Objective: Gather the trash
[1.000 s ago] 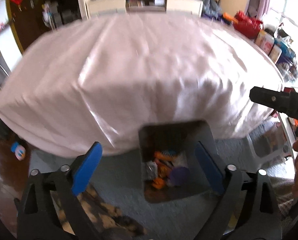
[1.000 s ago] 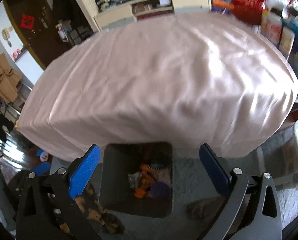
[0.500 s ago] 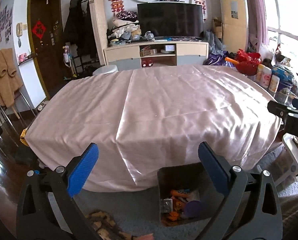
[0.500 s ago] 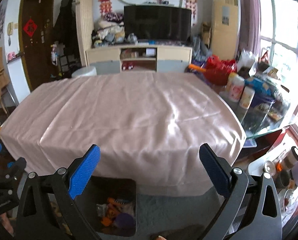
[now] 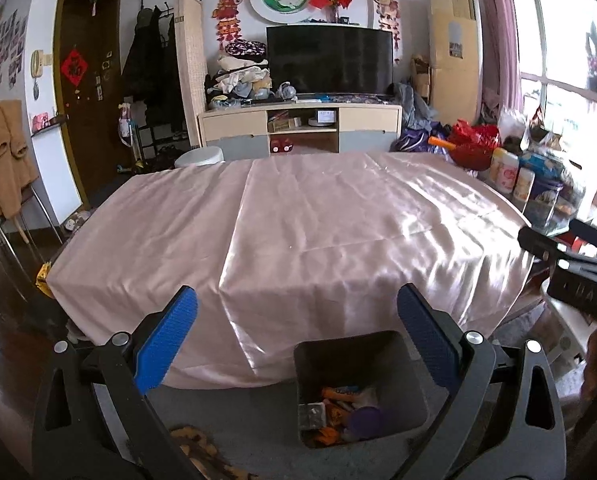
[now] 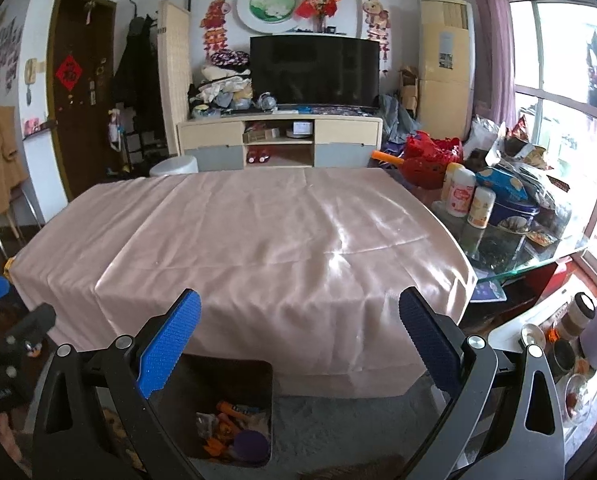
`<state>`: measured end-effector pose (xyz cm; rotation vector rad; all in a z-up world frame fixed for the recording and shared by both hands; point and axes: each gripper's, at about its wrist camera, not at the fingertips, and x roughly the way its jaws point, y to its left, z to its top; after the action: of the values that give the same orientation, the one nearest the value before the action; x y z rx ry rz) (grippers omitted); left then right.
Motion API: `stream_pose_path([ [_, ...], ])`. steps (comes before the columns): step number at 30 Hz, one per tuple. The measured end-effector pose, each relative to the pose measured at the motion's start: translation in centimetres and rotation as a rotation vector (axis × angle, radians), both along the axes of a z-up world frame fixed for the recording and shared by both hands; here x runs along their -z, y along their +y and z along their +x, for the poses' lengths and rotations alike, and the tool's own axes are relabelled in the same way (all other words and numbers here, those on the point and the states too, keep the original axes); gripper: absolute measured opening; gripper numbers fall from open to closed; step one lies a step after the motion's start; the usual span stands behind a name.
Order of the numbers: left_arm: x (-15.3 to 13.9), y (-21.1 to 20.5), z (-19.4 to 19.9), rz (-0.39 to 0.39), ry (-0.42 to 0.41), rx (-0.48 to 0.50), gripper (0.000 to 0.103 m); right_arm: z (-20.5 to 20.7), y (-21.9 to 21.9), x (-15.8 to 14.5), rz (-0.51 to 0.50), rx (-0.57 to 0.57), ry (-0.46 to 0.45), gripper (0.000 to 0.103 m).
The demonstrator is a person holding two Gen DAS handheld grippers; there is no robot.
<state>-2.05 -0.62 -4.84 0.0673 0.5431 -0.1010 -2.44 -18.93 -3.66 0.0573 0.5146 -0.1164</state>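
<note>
Both claws have swung up within the last second from looking straight down into the dark grey square plastic bin (image 5: 358, 388) to facing level across the room, so the bin now sits low in each view on the grey carpet, just against the near edge of the desk draped in shiny pink cloth (image 5: 318, 232). The left claw (image 5: 294, 344) and the right claw (image 6: 298, 340) both stand spread wide with nothing between their blue pads. The trash, a heap of orange wrappers and a purple round piece (image 6: 234, 436), lies in the bin; what each scrap is stays unclear. The cloth top looks bare, so collection is probably finished or nearly so.
</note>
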Motion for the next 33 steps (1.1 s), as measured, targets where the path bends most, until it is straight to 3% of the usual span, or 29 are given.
stream_pose_path([
  [9, -0.3, 0.2, -0.3, -0.018, -0.006, 0.008, 0.095, -1.5, 0.6, -1.2, -0.016, 0.007, -0.120, 0.100],
  [23, -0.5, 1.4, 0.1, -0.059, 0.004, -0.005, 0.095, -1.4, 0.6, -1.1, 0.001, 0.012, -0.110, 0.100],
  [33, -0.4, 1.1, -0.3, -0.046, 0.001, 0.014, 0.095, -1.3, 0.7, -0.9, -0.003, 0.003, -0.100, 0.100],
])
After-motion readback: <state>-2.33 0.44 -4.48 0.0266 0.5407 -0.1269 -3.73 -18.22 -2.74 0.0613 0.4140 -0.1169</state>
